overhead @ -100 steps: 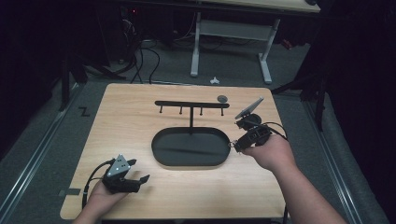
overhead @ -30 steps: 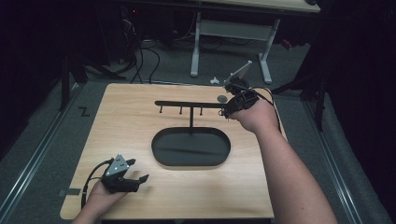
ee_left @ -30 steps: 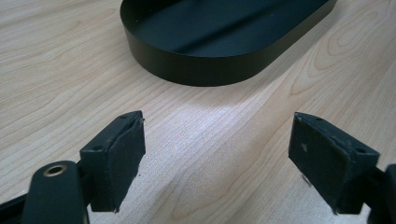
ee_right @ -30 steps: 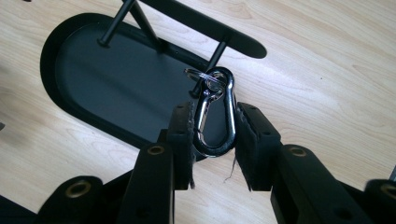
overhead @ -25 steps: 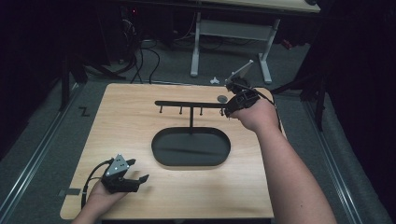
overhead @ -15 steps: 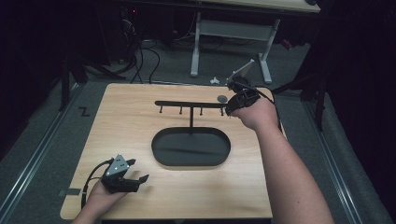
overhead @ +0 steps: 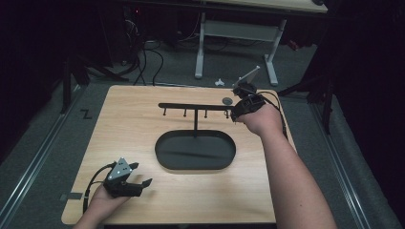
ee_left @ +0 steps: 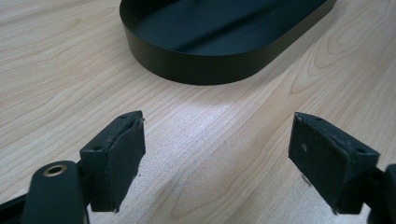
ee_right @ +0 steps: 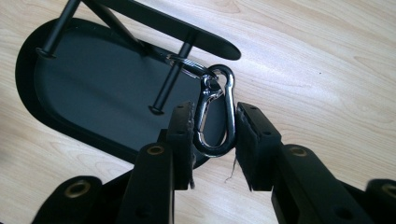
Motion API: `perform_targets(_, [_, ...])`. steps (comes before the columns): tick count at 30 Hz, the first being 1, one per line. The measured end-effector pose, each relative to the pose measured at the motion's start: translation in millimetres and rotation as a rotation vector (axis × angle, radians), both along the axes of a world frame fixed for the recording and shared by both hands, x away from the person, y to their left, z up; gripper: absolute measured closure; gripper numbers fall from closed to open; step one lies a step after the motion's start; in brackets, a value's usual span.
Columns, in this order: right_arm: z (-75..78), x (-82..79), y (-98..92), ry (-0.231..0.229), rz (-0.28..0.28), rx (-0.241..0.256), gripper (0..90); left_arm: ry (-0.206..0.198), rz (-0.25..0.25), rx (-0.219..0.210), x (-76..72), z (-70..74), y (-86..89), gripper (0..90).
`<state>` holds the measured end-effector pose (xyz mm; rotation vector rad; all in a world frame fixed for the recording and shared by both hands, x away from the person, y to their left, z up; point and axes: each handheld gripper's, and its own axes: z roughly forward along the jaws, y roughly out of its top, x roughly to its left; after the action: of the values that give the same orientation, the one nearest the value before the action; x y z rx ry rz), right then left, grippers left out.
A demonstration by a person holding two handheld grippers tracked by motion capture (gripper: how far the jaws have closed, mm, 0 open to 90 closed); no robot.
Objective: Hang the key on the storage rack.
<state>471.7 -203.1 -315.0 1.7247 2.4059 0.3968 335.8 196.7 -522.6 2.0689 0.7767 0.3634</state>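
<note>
The right tongs (ee_right: 215, 135) clamp a silver carabiner clip (ee_right: 214, 116) between their two black pads, which press on its long sides. In the right gripper view the clip's long axis runs from 6 o'clock up to 12 o'clock, with its rounded lower end at the pads and its upper end pointing away from the hand. At that upper end a key ring (ee_right: 184, 64) joins it and lies against a short peg (ee_right: 170, 79) that hangs under the black crossbar (ee_right: 187, 29) of the rack. The bar's rounded tip ends just past the clip, towards 1 o'clock. Beneath and to 9 o'clock lies the black oval tray (ee_right: 32, 70), from which the rack's post rises.

In the high view the right tongs (overhead: 237, 114) sit at the bar's right end, at about 2 o'clock from the tray (overhead: 165, 162). A small grey disc (overhead: 228, 100) lies on the worktop (overhead: 124, 119) just beyond them. The far edge is near; bare wood lies towards 3 o'clock.

The left tongs (ee_left: 215, 163) stand wide open and hold nothing, low over bare wood, with the tray's wall (ee_left: 196, 70) at 12 o'clock. In the high view they (overhead: 141, 183) sit near the front edge, at 8 o'clock from the tray, well apart from it.
</note>
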Motion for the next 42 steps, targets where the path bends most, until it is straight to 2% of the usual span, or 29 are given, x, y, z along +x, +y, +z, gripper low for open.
perform_targets(12, [6.7,-1.5,-3.9,-0.005,-0.014,0.001,63.5,0.002,0.000,0.005,0.0,-0.8,-0.9,19.3])
perform_targets(27, [8.8,-5.6,-6.5,-0.010,-0.026,-0.014,63.4,0.003,0.002,0.004,-0.4,-0.7,0.0,19.3])
perform_targets(31, [6.8,-7.6,-5.9,-0.003,-0.026,-0.016,63.0,0.001,0.002,0.004,-0.5,-0.9,-0.4,19.3])
perform_targets(42, [-12.2,-21.0,-6.9,0.029,-0.026,-0.052,59.8,0.004,-0.006,0.006,-0.2,-1.0,-2.0,19.3])
